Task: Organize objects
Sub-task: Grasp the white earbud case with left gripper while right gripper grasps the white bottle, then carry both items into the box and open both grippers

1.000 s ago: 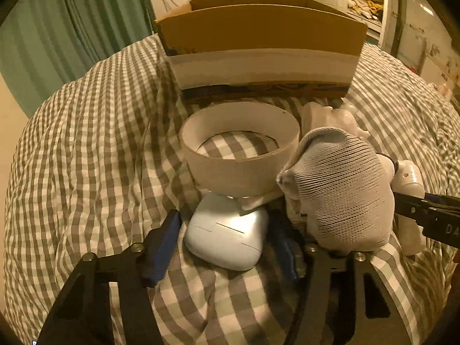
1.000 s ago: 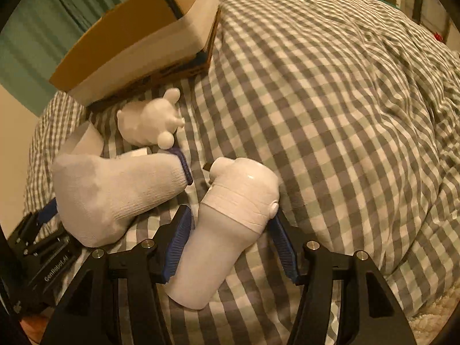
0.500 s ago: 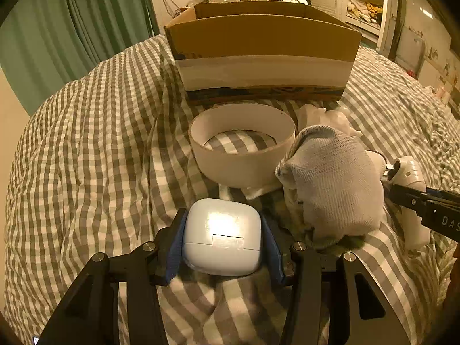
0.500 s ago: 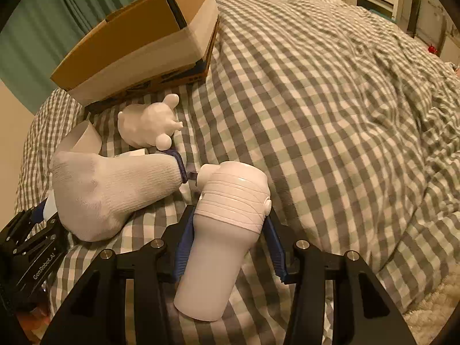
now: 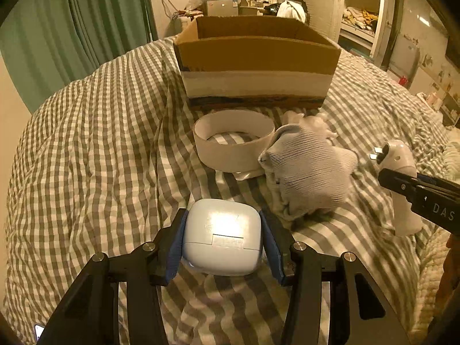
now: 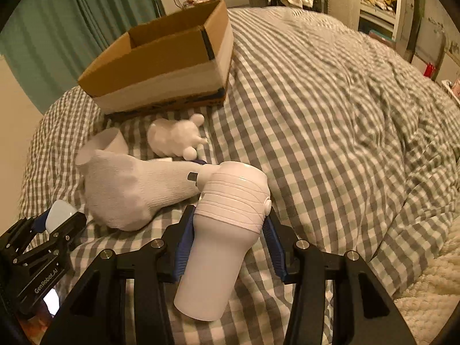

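My left gripper is shut on a pale blue earbud case and holds it above the checked bedspread. My right gripper is shut on a white plug-in device with metal prongs; the device also shows in the left wrist view. An open cardboard box stands on the bed beyond both; the right wrist view shows it too. In front of it lie a white tape ring, a white sock and a small white figurine.
The checked bedspread spreads wide to the right. A green curtain hangs at the left. Shelves and cluttered furniture stand beyond the bed. A fluffy white blanket lies at the near right.
Both grippers have closed on their objects and lifted them back from the bed: left on the earbud case, right on the plug-in device. The box now looks farther off.
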Demonstrator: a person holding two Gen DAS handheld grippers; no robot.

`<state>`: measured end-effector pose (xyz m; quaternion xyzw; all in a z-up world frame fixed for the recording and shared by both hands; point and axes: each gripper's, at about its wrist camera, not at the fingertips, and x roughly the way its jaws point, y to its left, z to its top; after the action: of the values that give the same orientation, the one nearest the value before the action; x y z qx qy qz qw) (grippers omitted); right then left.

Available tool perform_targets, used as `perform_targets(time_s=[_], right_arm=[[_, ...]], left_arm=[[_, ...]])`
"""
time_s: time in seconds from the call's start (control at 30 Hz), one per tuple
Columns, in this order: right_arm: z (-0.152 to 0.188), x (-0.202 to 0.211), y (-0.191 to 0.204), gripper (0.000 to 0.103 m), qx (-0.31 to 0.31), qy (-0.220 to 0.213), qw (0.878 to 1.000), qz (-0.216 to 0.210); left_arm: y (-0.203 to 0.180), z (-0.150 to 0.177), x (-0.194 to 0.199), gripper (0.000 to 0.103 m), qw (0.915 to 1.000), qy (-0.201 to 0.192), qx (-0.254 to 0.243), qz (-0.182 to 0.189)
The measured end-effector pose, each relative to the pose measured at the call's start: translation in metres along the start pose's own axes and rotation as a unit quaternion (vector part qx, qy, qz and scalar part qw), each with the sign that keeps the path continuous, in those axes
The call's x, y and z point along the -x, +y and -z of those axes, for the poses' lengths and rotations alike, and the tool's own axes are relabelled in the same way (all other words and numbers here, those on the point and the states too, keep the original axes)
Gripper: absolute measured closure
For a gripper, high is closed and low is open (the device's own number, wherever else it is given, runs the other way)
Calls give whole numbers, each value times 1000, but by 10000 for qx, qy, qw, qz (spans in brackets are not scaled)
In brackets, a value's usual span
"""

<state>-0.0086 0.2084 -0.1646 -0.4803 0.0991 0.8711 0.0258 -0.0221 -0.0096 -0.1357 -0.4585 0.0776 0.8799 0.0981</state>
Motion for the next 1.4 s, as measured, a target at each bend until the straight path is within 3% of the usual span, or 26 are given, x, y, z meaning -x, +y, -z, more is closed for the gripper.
perform_targets(time_s=[0.23, 0.7, 1.2, 1.4], right_arm=[[-13, 28, 20, 57, 338, -408, 9985, 103], [-55, 78, 49, 57, 708, -936, 9929, -219], [-169, 94, 73, 57, 908, -1342, 9861, -373], [-213, 77, 79, 57, 894, -1393, 9853, -417]], left_arm=[[4, -21, 33, 52, 9995, -294, 16, 85], [7, -97, 67, 52, 9954, -933, -97, 187], [15, -208, 70, 52, 9892, -1455, -165, 37], [18, -248, 41, 52, 9915, -1300, -65, 5]])
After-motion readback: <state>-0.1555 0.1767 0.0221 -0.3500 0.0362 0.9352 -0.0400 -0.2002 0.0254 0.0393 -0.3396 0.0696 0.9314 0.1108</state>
